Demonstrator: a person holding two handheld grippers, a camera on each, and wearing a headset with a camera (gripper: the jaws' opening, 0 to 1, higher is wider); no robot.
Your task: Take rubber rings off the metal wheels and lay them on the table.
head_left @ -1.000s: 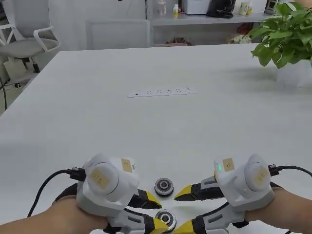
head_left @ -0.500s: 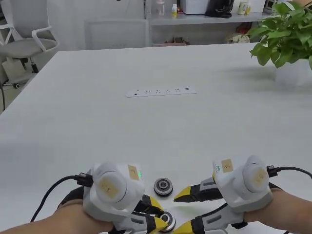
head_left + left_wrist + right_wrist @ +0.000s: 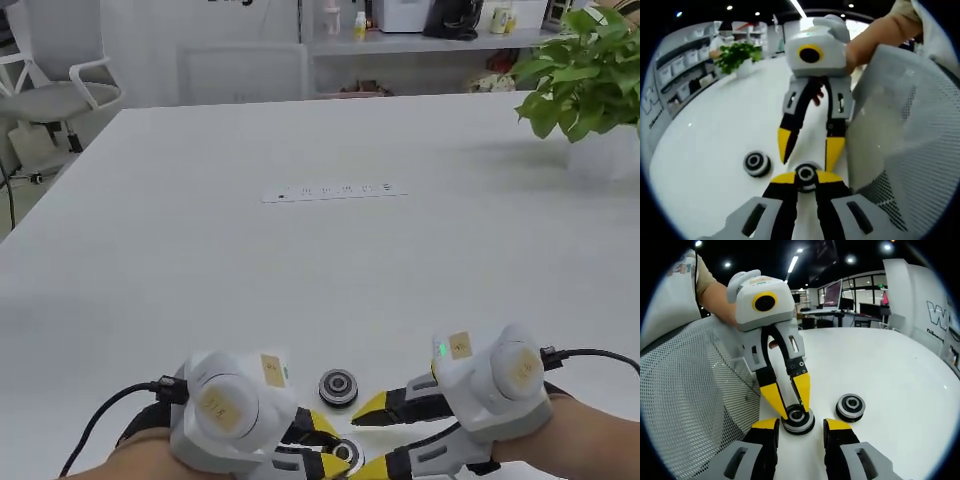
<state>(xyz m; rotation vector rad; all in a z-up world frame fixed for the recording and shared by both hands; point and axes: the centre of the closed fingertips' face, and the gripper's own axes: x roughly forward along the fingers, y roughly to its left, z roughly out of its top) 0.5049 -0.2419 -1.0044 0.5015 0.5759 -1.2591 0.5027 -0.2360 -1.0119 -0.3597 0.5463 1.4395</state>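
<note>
Two metal wheels with dark rubber rings lie near the table's front edge. The far wheel [image 3: 338, 387] [image 3: 756, 164] [image 3: 850, 407] lies free. The near wheel [image 3: 347, 455] [image 3: 806, 173] [image 3: 798, 420] sits between the yellow tips of my left gripper [image 3: 335, 448] [image 3: 806, 178] [image 3: 793, 407], which is shut on it. From the other side, my right gripper [image 3: 362, 438] [image 3: 809, 149] [image 3: 801, 426] faces the same wheel. It is open, its tips either side just short of the wheel and not touching it.
A white power strip [image 3: 335, 190] lies at mid-table. A potted plant [image 3: 590, 70] stands at the far right. An office chair [image 3: 60, 90] is beyond the left corner. A mesh chair back [image 3: 905, 125] [image 3: 695, 390] is close behind the front edge.
My left gripper's jaws have drawn in onto the near wheel. The right gripper has edged a little closer to it. The far wheel has not moved.
</note>
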